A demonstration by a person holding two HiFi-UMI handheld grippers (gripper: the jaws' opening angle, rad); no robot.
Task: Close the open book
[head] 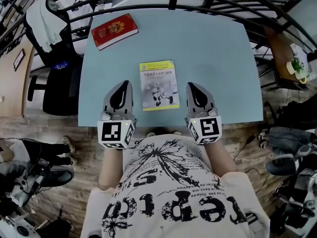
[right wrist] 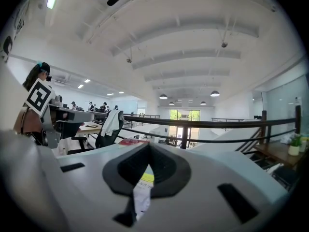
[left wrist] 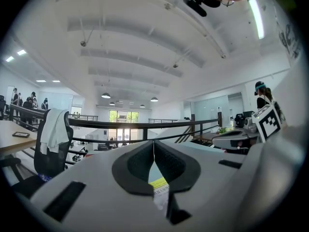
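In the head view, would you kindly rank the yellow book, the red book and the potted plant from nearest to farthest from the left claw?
1. Yellow book, just right of the left claw.
2. Red book, far left corner of the table.
3. Potted plant, off the table, far right.

two books (head: 158, 85) (head: 114, 30), two grippers (head: 125, 86) (head: 192, 87), one table (head: 213, 58), one office chair (head: 59, 90)

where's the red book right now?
Head view: the red book lies closed at the far left corner of the table, well beyond the yellow-and-white book in the table's near middle.
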